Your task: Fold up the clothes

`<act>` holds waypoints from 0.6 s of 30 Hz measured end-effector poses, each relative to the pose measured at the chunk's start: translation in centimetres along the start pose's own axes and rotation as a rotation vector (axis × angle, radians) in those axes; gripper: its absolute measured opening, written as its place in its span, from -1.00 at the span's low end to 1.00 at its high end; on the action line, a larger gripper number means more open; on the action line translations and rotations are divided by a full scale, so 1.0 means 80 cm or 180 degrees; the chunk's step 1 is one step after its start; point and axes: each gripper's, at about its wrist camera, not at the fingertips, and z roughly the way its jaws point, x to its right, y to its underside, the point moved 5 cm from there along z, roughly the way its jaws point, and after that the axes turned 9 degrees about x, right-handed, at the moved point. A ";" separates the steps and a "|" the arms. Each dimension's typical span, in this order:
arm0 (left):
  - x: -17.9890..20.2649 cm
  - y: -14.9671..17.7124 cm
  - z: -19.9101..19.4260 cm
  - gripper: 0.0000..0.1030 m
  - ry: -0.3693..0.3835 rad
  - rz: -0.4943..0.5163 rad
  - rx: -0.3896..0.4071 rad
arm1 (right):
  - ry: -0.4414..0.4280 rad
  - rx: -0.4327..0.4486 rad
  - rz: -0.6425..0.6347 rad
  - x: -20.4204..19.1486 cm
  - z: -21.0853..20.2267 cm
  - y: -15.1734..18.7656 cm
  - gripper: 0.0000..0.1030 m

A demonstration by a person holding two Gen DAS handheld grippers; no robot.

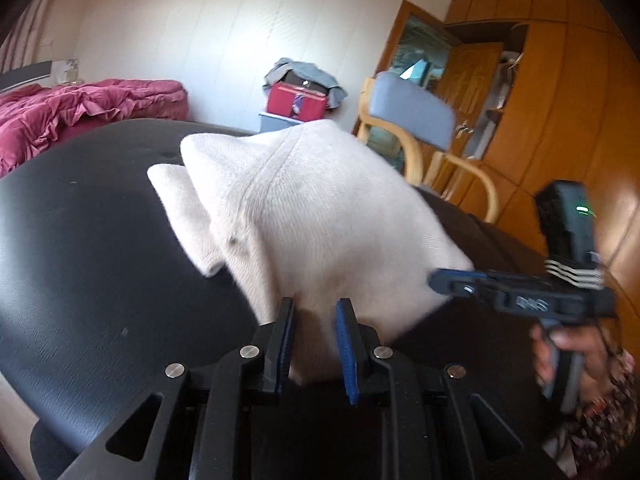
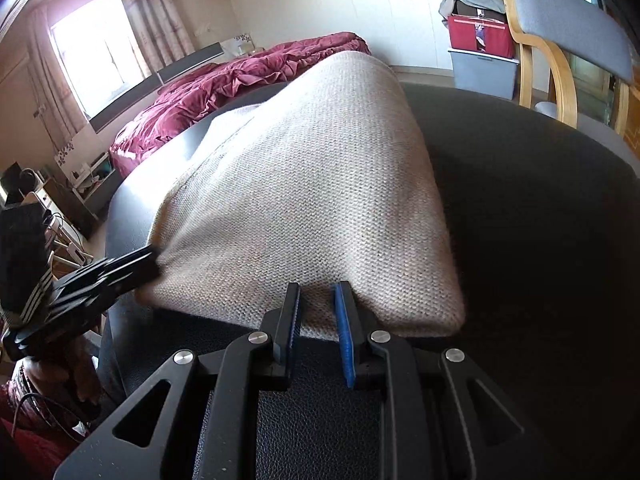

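A cream knitted garment [image 1: 312, 208] [image 2: 312, 192] lies folded on a black leather surface [image 1: 100, 240] [image 2: 520, 200], and its near edge is lifted off that surface. My left gripper [image 1: 316, 308] is shut on the near edge, with the knit bunched between its blue pads. In the right wrist view, the left gripper [image 2: 154, 258] bites the garment's near left corner. My right gripper [image 2: 318, 292] is shut on the same near edge further right. In the left wrist view, the right gripper [image 1: 434, 280] touches the garment's right side, held by a person's hand [image 1: 568, 344].
A grey-cushioned wooden chair [image 1: 412, 112] [image 2: 560, 12] stands beyond the far right edge. A bed with a red quilt [image 1: 80, 108] [image 2: 240, 76] lies far left. A red box on a grey bin [image 1: 296, 102] [image 2: 480, 36] sits against the wall. A wooden wardrobe [image 1: 560, 100] fills the right.
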 end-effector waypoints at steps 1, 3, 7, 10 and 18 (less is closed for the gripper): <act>-0.007 -0.004 -0.009 -0.60 0.0027 -0.0081 0.0078 | 0.0009 0.0001 -0.0010 -0.001 0.000 0.000 -0.63; -0.020 -0.011 -0.027 -0.60 0.0082 -0.0244 0.0234 | 0.0044 0.0020 -0.0058 -0.005 -0.003 -0.002 -0.63; -0.050 -0.014 -0.022 -0.60 0.0092 -0.0517 0.0153 | -0.0017 0.0164 -0.0254 -0.029 -0.015 -0.016 -0.63; -0.056 -0.015 -0.004 -0.60 0.0073 -0.0488 -0.0017 | -0.0119 0.0214 -0.0332 -0.046 -0.015 -0.028 -0.59; -0.032 -0.017 0.032 -0.61 0.0466 0.0112 -0.0557 | -0.0055 -0.0016 -0.0262 -0.034 0.023 -0.012 -0.37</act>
